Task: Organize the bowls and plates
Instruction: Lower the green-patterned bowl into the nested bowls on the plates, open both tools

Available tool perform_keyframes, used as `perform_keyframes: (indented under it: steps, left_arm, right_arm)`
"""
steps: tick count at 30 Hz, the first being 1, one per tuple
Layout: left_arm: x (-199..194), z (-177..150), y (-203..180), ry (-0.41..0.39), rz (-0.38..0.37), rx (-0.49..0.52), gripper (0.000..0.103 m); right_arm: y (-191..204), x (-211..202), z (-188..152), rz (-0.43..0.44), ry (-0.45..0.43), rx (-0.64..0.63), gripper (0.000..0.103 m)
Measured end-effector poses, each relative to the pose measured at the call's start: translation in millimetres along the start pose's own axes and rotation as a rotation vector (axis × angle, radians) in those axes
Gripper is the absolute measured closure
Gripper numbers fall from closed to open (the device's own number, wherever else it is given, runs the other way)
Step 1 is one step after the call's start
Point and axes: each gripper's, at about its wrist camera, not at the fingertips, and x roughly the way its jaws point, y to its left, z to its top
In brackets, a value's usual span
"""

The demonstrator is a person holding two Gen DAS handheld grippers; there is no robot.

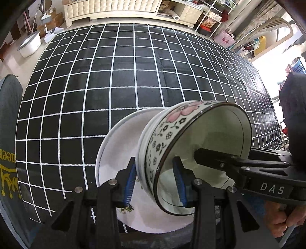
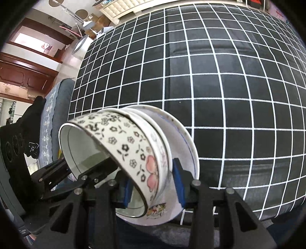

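Note:
A floral bowl (image 1: 172,134) with black and pink flowers is tilted on its side against a white plate (image 1: 116,153) near the table's front edge. My left gripper (image 1: 155,183) is shut on the bowl's wall, one blue pad outside, one inside. My right gripper (image 2: 154,188) is shut on the bowl (image 2: 130,147) together with the plate (image 2: 183,151), one pad inside the bowl, one behind the plate. The right gripper's finger (image 1: 220,160) shows inside the bowl in the left wrist view.
A black tablecloth with a white grid (image 1: 133,76) covers the table. A grey chair back (image 1: 9,134) stands at the left. A white tub (image 1: 30,46) sits on the floor beyond; shelves (image 1: 210,17) lie at the back.

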Motion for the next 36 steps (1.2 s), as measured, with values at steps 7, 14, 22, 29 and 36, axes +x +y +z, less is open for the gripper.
perform_keyframes:
  steps: [7, 14, 22, 29, 36]
  left_arm:
    - [1.9, -2.9, 2.0, 0.002, 0.001, -0.006, 0.068]
    - [1.8, -4.5, 1.2, -0.009, 0.005, 0.004, 0.068]
    - [1.3, -8.1, 0.6, -0.029, 0.003, 0.011, 0.065]
    - [-2.8, -13.2, -4.5, -0.064, 0.047, 0.020, 0.053]
    - [-15.5, -15.1, -19.4, -0.106, 0.096, 0.045, 0.048]
  right_arm:
    - [-3.7, 5.1, -1.5, 0.009, 0.011, -0.005, 0.061]
    - [-5.6, 3.7, -1.7, 0.012, 0.016, -0.003, 0.061]
    - [-3.6, -5.1, -2.8, -0.052, -0.034, -0.063, 0.060]
    - [-5.4, -5.8, -7.0, -0.070, -0.055, -0.083, 0.057]
    - [-4.2, -16.3, -8.3, -0.103, -0.129, -0.116, 0.055]
